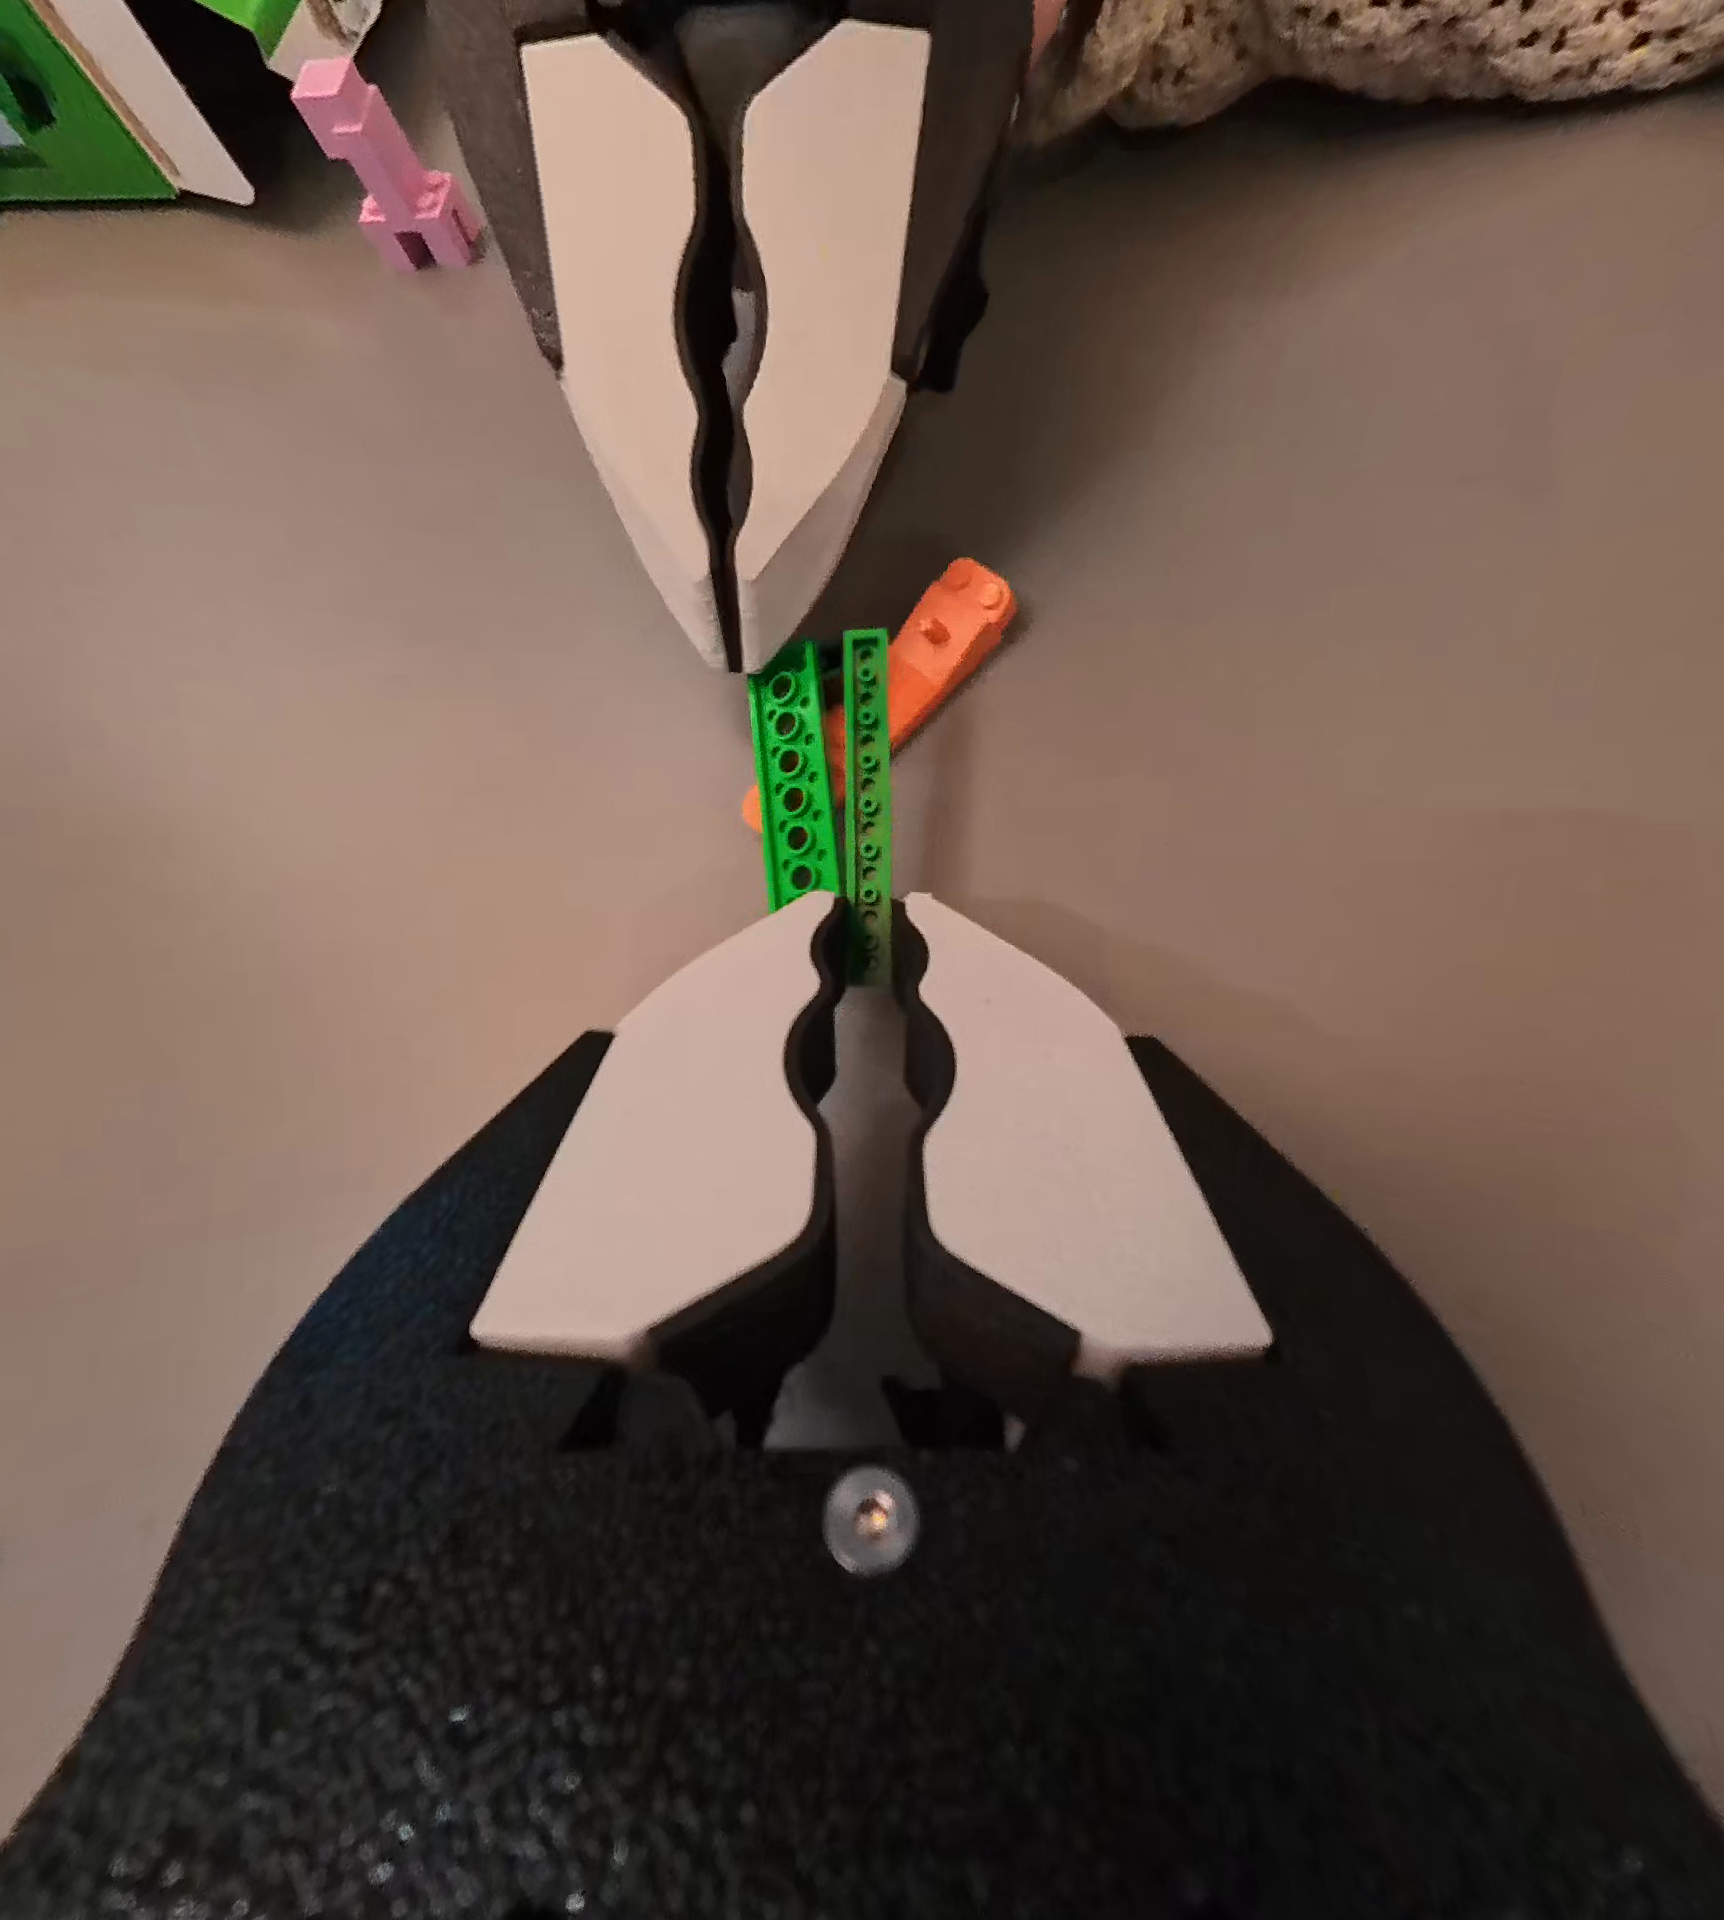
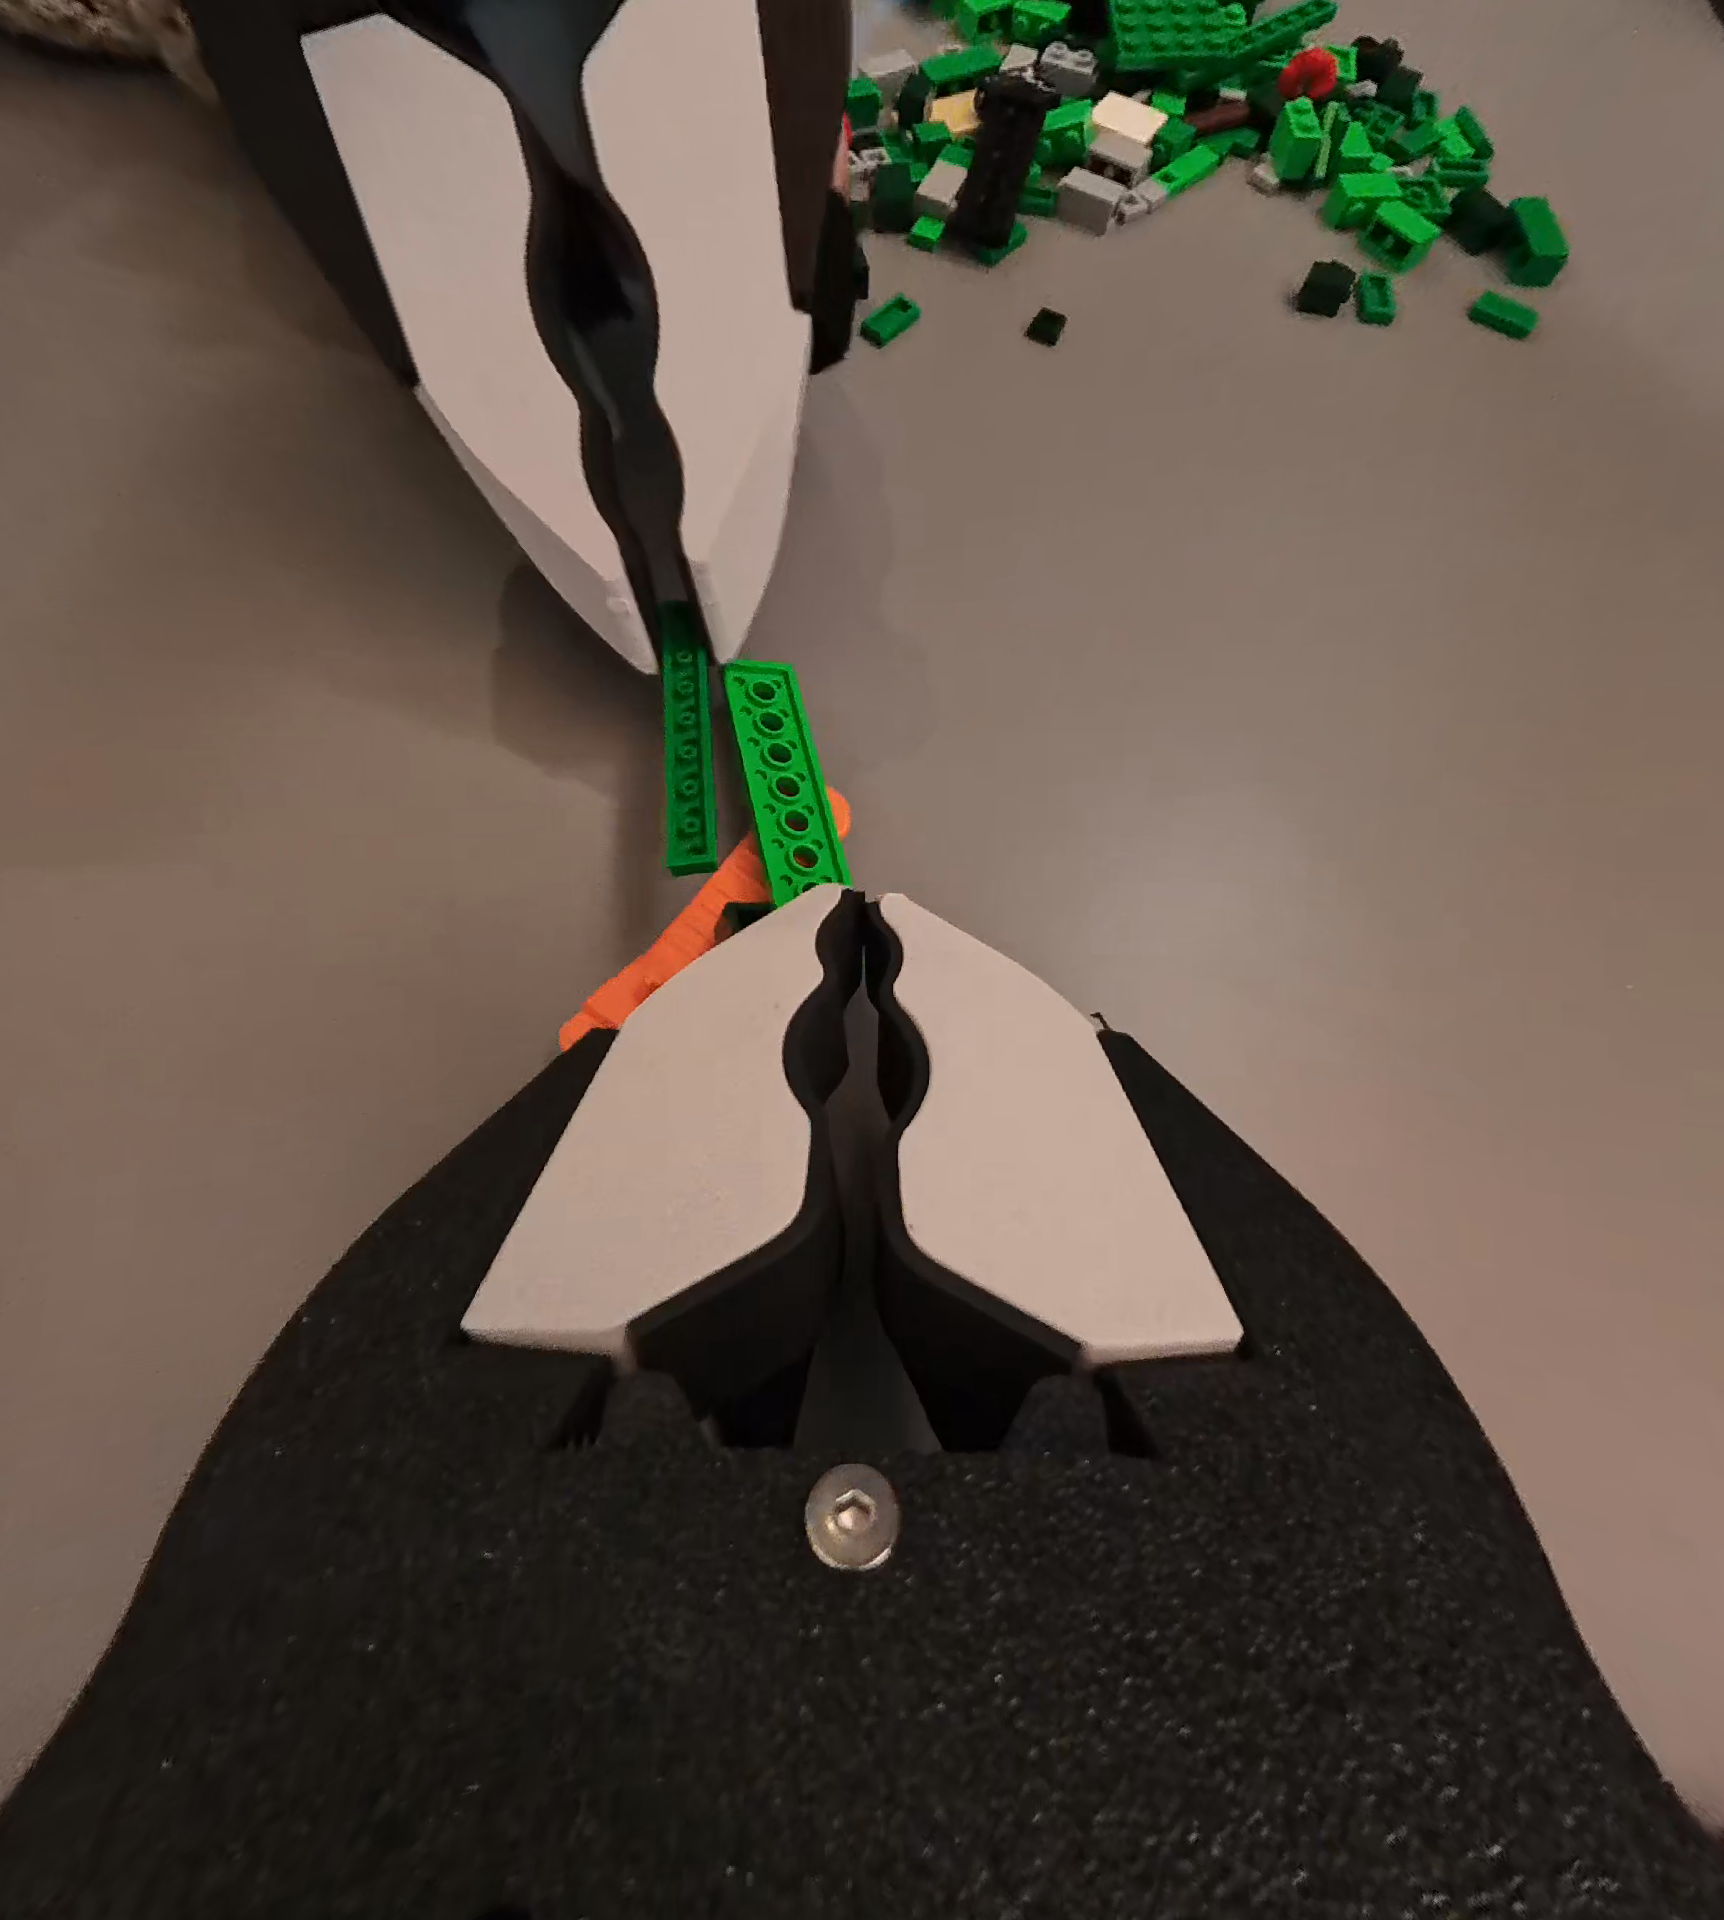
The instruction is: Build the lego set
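**Two green strips held end to end**

Left gripper (image 1: 868,909) nipped on narrow green strip (image 1: 868,790); right gripper (image 2: 860,902) closed on wider green plate (image 2: 785,779) — side by side, apparently above orange piece (image 1: 951,644) mid-table (image 1: 214,831). Loose brick pile (image 2: 1201,135) at far edge.

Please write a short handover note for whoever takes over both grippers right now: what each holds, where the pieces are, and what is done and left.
Left gripper: shut on the end of a narrow green plate, held above the table.
Right gripper: shut on the end of a wider green plate, undersides of both facing the cameras.
The two plates lie side by side, lengthwise, close together; whether they touch is not clear.
An orange brick separator lies on the table beneath them.
Loose brick pile at the far side; a pink figure stands near a green box.
Done: both plates picked up.
Left: joining them, and most of the set.
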{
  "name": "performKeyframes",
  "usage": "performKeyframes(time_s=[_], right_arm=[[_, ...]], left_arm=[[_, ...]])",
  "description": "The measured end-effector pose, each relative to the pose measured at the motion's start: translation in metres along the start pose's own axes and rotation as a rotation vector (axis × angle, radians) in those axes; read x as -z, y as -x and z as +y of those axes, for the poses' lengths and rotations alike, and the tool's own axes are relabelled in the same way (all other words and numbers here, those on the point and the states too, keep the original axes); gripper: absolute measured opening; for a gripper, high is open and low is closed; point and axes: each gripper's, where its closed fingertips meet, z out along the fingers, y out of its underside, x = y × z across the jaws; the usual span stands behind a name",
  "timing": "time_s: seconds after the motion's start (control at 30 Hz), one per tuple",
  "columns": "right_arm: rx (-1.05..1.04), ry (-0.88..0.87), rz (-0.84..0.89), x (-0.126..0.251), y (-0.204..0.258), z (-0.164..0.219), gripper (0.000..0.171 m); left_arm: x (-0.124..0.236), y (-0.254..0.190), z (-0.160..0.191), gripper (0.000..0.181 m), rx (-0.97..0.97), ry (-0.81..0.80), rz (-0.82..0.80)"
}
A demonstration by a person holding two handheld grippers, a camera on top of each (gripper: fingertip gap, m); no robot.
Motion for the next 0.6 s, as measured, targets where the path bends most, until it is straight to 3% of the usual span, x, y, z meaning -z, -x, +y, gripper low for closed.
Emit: performKeyframes(time_s=[0.3,0.47,0.6], right_arm=[[0.020,-0.019,-0.021,0.005,0.005,-0.002,0.000],[0.046,-0.012,-0.133,0.008,0.014,0.001,0.042],[0.100,0.045,-0.177,-0.001,0.012,0.007,0.047]], left_arm=[[0.010,0.005,0.000,0.006,-0.016,-0.002,0.021],[0.016,0.010,0.001,0.006,-0.007,-0.017,0.023],[0.015,0.007,0.003,0.006,-0.014,-0.011,0.044]])
